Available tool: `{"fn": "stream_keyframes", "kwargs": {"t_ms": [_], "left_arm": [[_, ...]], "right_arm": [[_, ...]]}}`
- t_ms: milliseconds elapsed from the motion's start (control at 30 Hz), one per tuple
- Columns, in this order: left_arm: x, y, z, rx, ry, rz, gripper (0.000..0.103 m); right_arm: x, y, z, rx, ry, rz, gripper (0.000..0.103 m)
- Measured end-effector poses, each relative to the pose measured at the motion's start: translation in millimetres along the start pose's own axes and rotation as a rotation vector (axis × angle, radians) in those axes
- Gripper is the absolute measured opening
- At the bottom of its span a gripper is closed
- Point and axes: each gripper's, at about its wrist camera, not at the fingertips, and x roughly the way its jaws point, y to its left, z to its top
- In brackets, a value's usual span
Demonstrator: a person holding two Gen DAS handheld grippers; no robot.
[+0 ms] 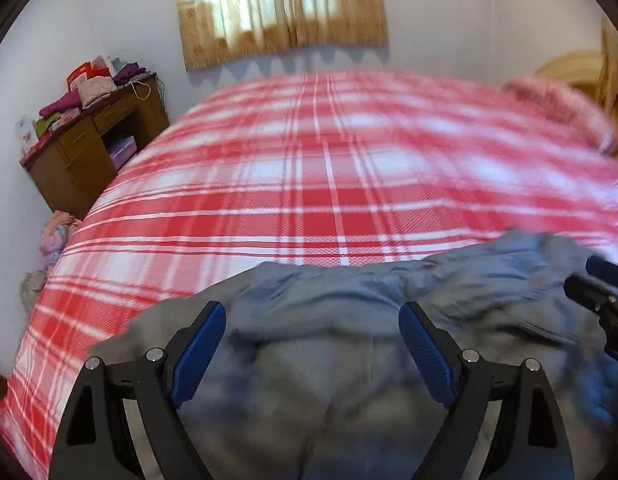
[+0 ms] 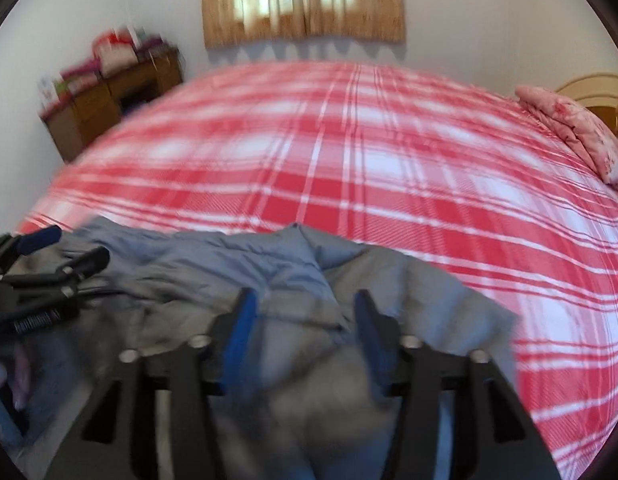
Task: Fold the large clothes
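Both the left gripper [image 1: 313,324] and right gripper [image 2: 305,312] stand spread, pinching nothing; below them the grey garment [image 1: 349,312] lies rumpled (folds may slip apart, I think).

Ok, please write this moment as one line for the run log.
stage: fold large clothes | left gripper: open, above grey garment | right gripper: open, nothing held | garment: crumpled on plaid bed
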Motion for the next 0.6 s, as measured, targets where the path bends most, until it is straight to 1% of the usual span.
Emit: {"fn": "stream_keyframes", "kwargs": {"t_ms": [67, 100, 167, 200, 267, 300, 333, 400, 433, 467, 533, 600], "left_arm": [[-37, 17, -16, -0.006, -0.028, 0.001, 0.089], [-55, 25, -28, -0.003, -0.037, 0.018, 0.089], [-89, 40, -58, 0.011, -0.044, 0.038, 0.089], [-110, 50, -80, 0.016, -0.04, 0.05, 0.089], [-136, 63, -114, 0.018, -0.031, 0.051, 0.089], [-153, 71, -139, 0.023, -0.01, 0.053, 0.089], [-162, 76, -157, 0.024, 0.004, 0.055, 0.089], [-182, 88, -196, 0.013, 0.036, 0.048, 0.089], [-191, 93, -217, 0.009, 0.059, 0.046, 0.089], [-198, 96, -233, 0.007, 0.076, 0.048, 0.089], [-214, 105, -265, -0.013, 0.105, 0.069, 0.089], [-229, 114, -293, -0.055, 0.128, 0.037, 0.089]], "right_arm": [[-24, -10, -16, 0.009, 0.011, 0.012, 0.069], [-41, -17, -32, 0.007, 0.032, 0.018, 0.07], [-61, -22, -56, -0.008, 0.067, 0.02, 0.074], [-76, -27, -77, -0.025, 0.091, 0.018, 0.076], [-96, -32, -104, -0.037, 0.116, 0.013, 0.076], [-112, -37, -126, -0.035, 0.128, 0.015, 0.076], [-124, -41, -140, -0.025, 0.135, 0.012, 0.076], [-148, -48, -167, 0.002, 0.135, 0.01, 0.081], [-155, -50, -174, 0.011, 0.132, 0.014, 0.083], [-169, -54, -189, 0.025, 0.128, 0.014, 0.086], [-185, -56, -208, 0.033, 0.122, -0.011, 0.088], [-200, -58, -232, 0.059, 0.129, -0.027, 0.089]]}}
